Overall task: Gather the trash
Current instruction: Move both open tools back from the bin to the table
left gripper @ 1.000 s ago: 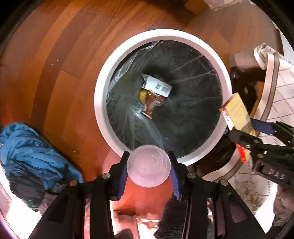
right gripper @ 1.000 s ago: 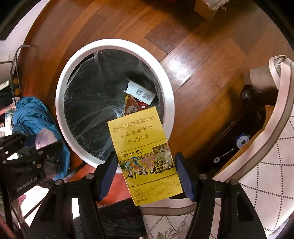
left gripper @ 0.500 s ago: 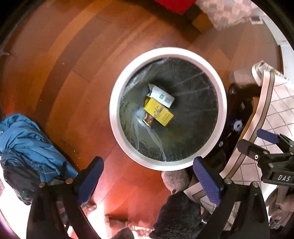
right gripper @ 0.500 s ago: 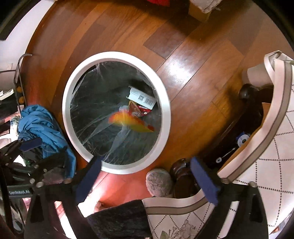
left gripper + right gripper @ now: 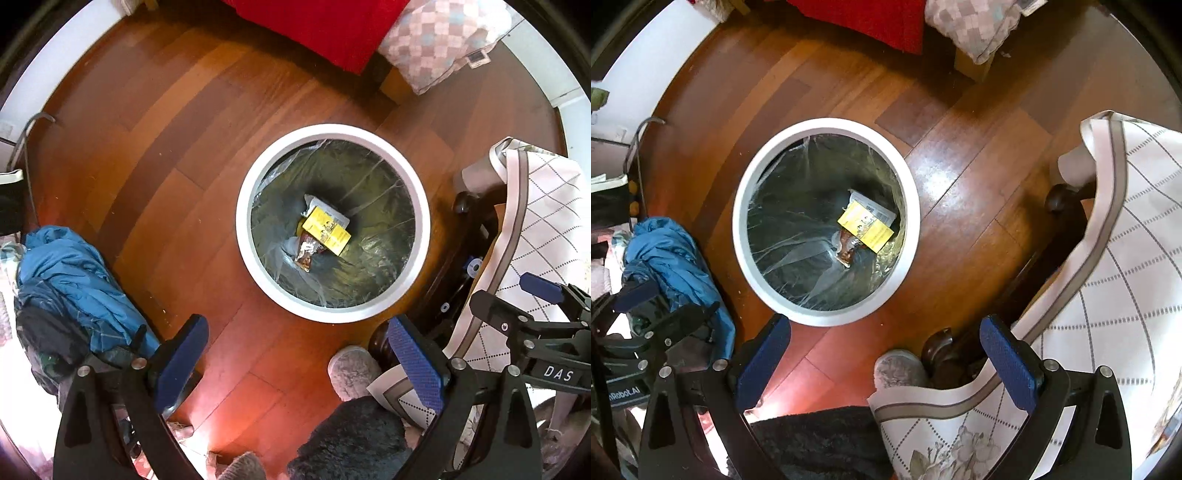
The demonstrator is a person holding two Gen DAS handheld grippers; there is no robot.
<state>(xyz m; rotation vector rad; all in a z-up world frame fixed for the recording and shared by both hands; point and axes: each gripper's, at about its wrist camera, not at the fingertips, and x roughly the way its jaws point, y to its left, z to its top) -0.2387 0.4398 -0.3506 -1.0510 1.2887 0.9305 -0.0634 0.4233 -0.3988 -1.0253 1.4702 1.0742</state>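
Trash [image 5: 325, 229] inside white bin [image 5: 243, 236]

Yellow box [image 5: 325, 230] flat atop wrappers inside white-rimmed bin [image 5: 332, 314]

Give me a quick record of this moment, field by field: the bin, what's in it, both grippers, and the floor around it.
bin: round white trash bin, clear liner, upright on the wooden floor
contents: yellow box on top, white packet, brown wrapper
left gripper: open, nothing between its fingers
right gripper: open, nothing between its fingers
beside bin: blue cloth, patterned tablecloth
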